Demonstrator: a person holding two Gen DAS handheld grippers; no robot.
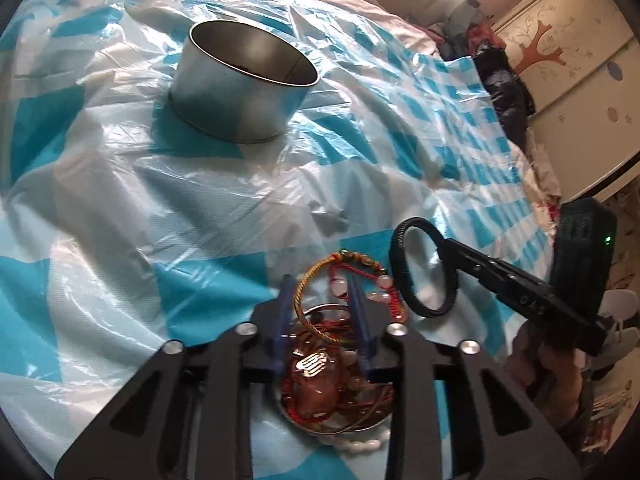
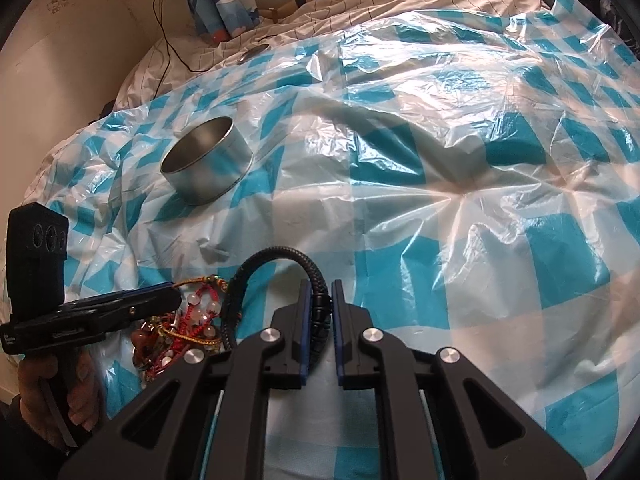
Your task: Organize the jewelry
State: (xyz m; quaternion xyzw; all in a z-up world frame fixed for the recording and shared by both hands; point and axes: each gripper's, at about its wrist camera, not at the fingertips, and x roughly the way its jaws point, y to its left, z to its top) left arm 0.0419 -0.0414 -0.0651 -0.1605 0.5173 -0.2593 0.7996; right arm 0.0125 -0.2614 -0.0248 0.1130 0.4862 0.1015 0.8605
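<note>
The right gripper is clamping a black bracelet, holding it up over the sheet. The left gripper is reaching into the jewelry pile, its jaws narrowed around a gold bangle; whether they are pinching it I cannot tell. A metal tin is standing open farther off.

left wrist: seen along the left gripper, tilted down, close over the jewelry.
right wrist: seen along the right gripper, tilted down, facing far.
shared: tin, jewelry, checked sheet.
</note>
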